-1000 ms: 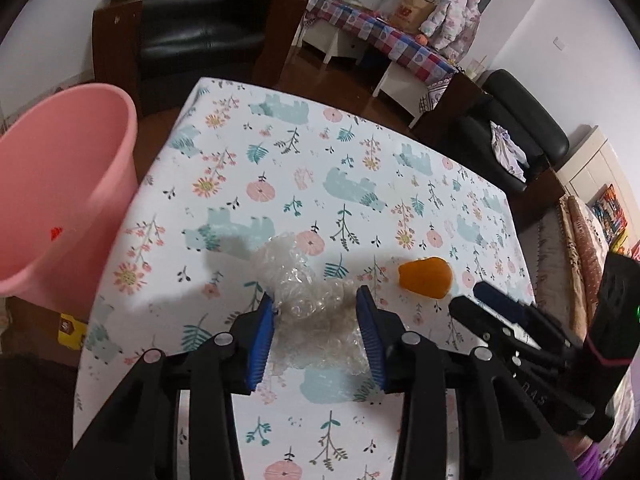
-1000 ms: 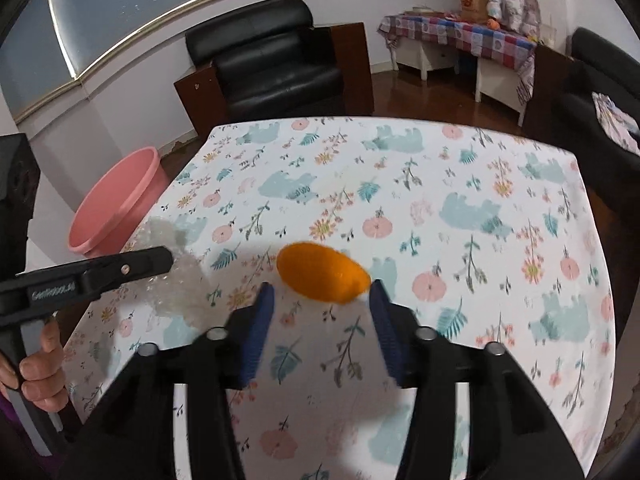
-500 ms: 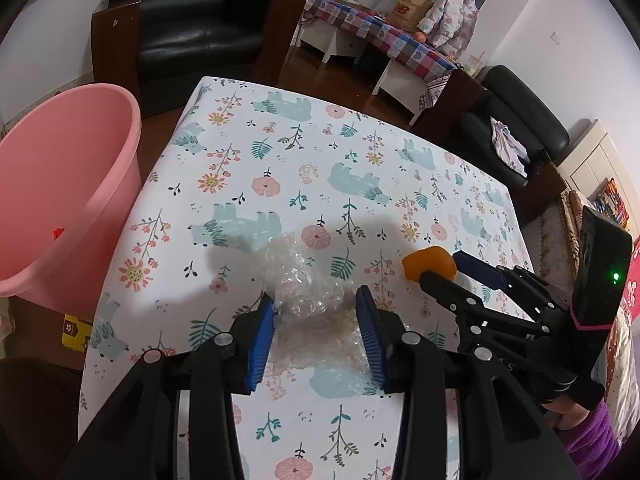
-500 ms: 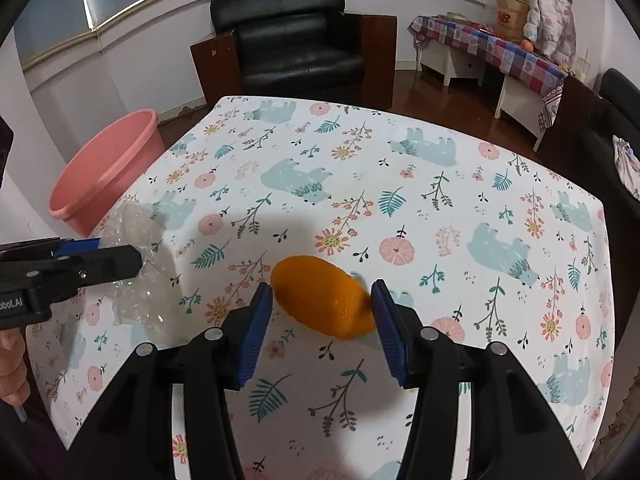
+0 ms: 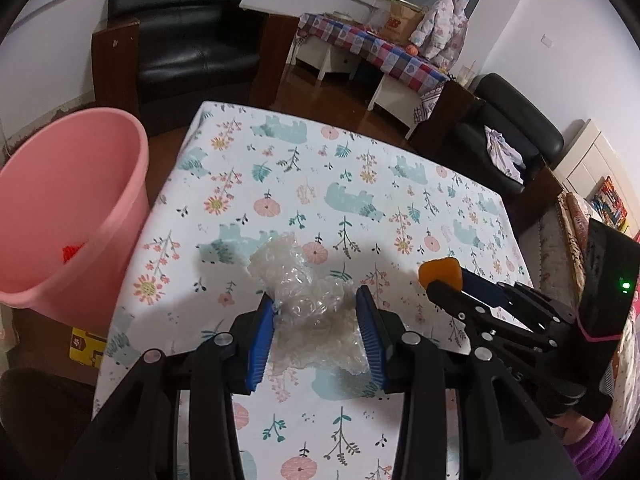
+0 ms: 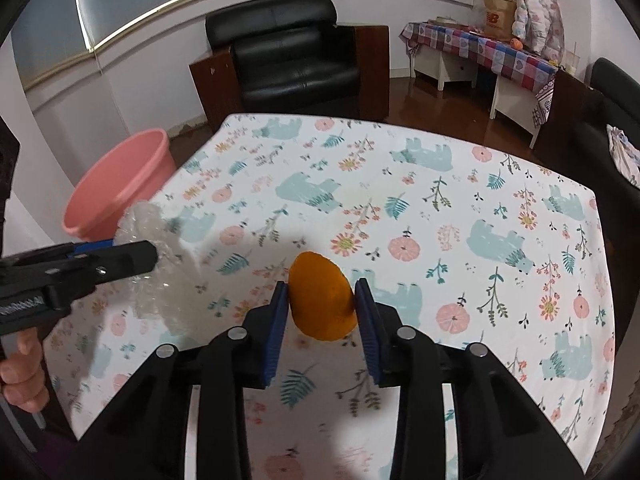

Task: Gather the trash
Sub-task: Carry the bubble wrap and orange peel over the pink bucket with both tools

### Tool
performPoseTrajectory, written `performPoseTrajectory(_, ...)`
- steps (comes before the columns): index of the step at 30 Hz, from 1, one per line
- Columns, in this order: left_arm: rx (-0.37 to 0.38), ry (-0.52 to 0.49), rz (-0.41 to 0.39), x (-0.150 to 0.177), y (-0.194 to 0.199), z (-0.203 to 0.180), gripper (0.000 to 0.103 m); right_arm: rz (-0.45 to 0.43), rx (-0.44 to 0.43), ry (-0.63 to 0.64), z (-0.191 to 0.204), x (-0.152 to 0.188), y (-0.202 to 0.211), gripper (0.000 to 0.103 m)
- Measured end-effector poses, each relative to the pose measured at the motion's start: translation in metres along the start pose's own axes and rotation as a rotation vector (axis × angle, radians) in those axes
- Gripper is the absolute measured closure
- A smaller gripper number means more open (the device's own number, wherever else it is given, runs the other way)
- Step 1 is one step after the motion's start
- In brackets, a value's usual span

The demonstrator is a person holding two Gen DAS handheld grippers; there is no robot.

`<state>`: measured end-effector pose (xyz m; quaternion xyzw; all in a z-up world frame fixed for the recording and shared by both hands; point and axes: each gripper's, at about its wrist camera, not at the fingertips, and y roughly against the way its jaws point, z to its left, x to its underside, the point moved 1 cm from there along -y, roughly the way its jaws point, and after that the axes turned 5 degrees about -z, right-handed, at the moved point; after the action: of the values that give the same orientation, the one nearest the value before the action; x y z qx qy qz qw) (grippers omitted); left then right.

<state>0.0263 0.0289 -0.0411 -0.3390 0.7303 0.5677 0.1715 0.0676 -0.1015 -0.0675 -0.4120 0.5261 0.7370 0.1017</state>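
Observation:
My left gripper [image 5: 316, 304] is shut on a crumpled wad of clear bubble wrap [image 5: 308, 304] and holds it above the flowered tablecloth [image 5: 320, 168]. My right gripper [image 6: 322, 292] is shut on an orange peel [image 6: 322, 302], lifted off the cloth. The peel [image 5: 440, 270] and right gripper [image 5: 452, 280] also show at the right of the left wrist view. The bubble wrap [image 6: 160, 264] and left gripper [image 6: 136, 252] show at the left of the right wrist view. A pink bucket [image 5: 68, 208] stands beside the table's left edge, with something red inside.
A black armchair [image 5: 188, 44] stands beyond the table's far end. A low table with a checked cloth [image 5: 380, 64] and a black sofa [image 5: 508, 136] lie to the far right. A yellow box [image 5: 86, 346] sits on the floor under the bucket.
The right gripper closed on the orange peel and lifted it. The left gripper rose with the bubble wrap; both moved up off the cloth.

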Motion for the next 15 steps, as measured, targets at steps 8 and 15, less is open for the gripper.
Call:
performPoseTrajectory(8, -0.043, -0.011, -0.064, -0.005, 0.017, 0.005, 0.064, -0.028, -0.038, -0.017, 0.021, -0.003, 0.012, 0.068)
performPoseTrajectory(15, -0.084, -0.014, -0.116, -0.009, 0.032, 0.013, 0.064, -0.048, -0.055, -0.02, 0.035, -0.009, 0.018, 0.068)
